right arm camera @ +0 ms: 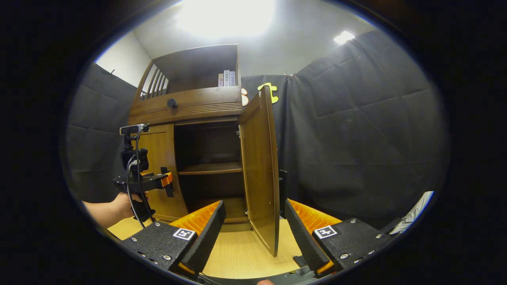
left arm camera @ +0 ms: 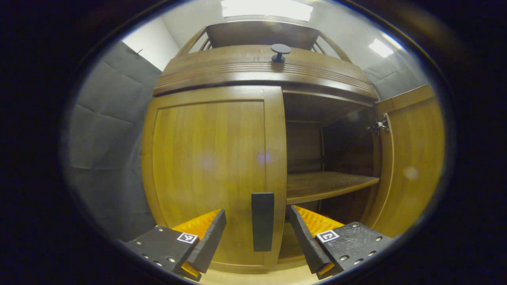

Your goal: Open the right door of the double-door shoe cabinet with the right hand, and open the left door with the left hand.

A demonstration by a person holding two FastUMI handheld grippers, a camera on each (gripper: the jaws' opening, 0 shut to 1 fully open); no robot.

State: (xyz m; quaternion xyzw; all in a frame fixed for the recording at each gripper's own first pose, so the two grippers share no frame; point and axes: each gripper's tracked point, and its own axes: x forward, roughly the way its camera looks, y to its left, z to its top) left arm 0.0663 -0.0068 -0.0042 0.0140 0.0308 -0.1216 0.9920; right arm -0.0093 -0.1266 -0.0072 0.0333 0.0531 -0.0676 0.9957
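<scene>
The wooden shoe cabinet's left door (left arm camera: pixel 210 158) is closed, and its dark vertical handle (left arm camera: pixel 262 221) stands between the spread fingers of my left gripper (left arm camera: pixel 257 237), which is open and not touching it. The right door (left arm camera: pixel 412 158) is swung out. In the right gripper view that right door (right arm camera: pixel 259 170) appears nearly edge-on, its lower edge between the fingers of my right gripper (right arm camera: pixel 255 233), which is open without pressing on it. The door's dark handle (right arm camera: pixel 282 194) peeks out on its far side. A hand (right arm camera: pixel 126 206) holds the left gripper (right arm camera: pixel 144 182) in front of the left door (right arm camera: pixel 160 170).
Inside the cabinet a bare shelf (left arm camera: pixel 324 184) crosses the dark interior. Above the doors is a drawer with a round dark knob (left arm camera: pixel 280 52), topped by an open shelf with books (right arm camera: pixel 226 78). Light wooden floor (right arm camera: pixel 237 253) lies below, and black cloth wall (right arm camera: pixel 356 138) stands to the right.
</scene>
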